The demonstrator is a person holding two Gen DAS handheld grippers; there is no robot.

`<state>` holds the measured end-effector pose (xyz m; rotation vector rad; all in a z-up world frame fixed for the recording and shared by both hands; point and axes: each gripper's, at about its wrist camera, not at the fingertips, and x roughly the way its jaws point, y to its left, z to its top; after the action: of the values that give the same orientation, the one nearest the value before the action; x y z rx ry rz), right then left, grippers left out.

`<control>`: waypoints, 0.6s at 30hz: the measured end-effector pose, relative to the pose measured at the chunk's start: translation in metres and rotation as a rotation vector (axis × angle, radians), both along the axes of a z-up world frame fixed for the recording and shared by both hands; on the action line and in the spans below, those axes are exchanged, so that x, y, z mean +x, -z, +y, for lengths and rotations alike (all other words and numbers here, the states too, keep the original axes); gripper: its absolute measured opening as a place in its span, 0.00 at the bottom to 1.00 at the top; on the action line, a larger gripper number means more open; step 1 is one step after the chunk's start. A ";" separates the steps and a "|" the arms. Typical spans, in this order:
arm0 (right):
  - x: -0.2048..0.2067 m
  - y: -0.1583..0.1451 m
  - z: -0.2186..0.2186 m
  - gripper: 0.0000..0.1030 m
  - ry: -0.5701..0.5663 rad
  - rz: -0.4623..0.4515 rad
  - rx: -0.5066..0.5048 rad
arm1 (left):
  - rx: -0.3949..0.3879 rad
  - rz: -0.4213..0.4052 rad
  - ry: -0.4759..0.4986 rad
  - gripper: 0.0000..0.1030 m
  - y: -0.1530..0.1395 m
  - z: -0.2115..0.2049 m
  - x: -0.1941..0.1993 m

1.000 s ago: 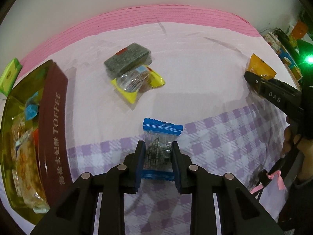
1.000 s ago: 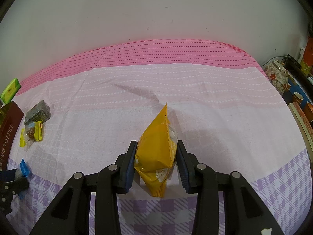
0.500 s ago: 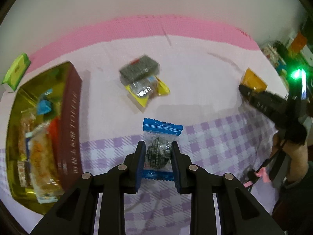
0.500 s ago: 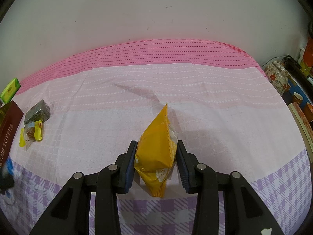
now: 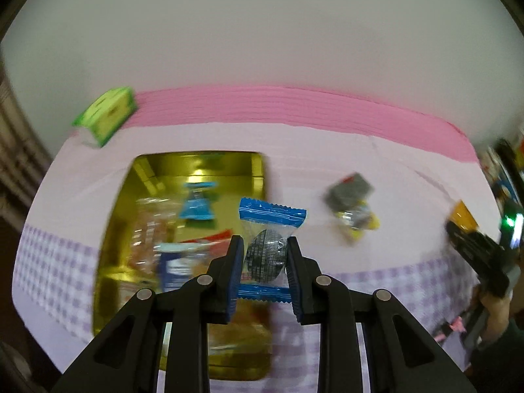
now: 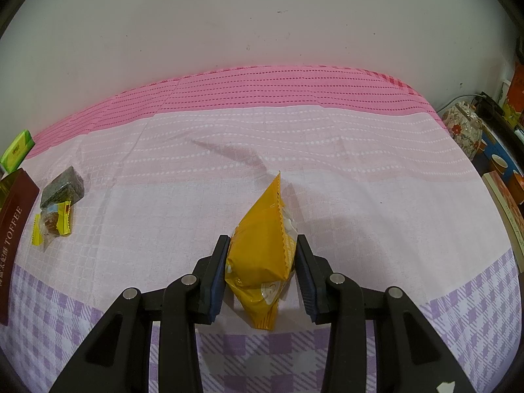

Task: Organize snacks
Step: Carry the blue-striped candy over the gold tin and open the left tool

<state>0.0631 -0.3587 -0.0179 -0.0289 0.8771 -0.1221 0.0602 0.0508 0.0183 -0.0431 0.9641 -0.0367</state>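
Between the pads of the left tongs (image 5: 264, 258) a clear sweet packet with blue crimped ends (image 5: 269, 249) is clamped, held above the near right part of an open gold tin (image 5: 144, 177) on the pink and lilac tablecloth (image 5: 311, 150). A second ago the same packet hung over bare checked cloth with the tin far off at the left edge; now the tin fills the lower left of the left wrist view, and its load of wrappers, one of them a blue sweet (image 5: 197, 202), lies just behind the held packet. The view is smeared with motion. The grey block snack (image 5: 351, 190) and the yellow-edged packet (image 5: 358, 222) touching it have slid from centre to the right. A green box (image 5: 106, 115) stands at the far left by the pink stripe.

The right tongs (image 6: 262, 258) are unchanged: closed on an orange pouch (image 6: 262, 249) standing on edge, its lower tip near the cloth.

Only the left wrist view shows the tin's inside and, at its right edge, the right tongs from outside with a hand (image 5: 494, 304) under them. Only the right wrist view shows the tin's brown side lettered TOFFEE (image 6: 13, 229) and a flowered jar (image 6: 463, 127) past the tabletop's right end.
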 end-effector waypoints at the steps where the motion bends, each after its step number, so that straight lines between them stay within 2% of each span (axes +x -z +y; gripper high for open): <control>1: 0.000 0.000 0.000 0.36 0.000 0.000 0.000 | 0.005 0.000 -0.014 0.26 0.001 0.006 0.001; 7: 0.000 0.000 0.000 0.36 0.000 0.000 -0.001 | 0.049 0.031 -0.082 0.26 0.016 0.042 0.008; 18: 0.000 0.000 0.000 0.36 -0.001 0.000 -0.001 | 0.123 0.091 -0.102 0.26 0.047 0.060 0.020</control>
<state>0.0633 -0.3589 -0.0179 -0.0301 0.8774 -0.1218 0.0799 0.1111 -0.0289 0.0198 1.0519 0.1199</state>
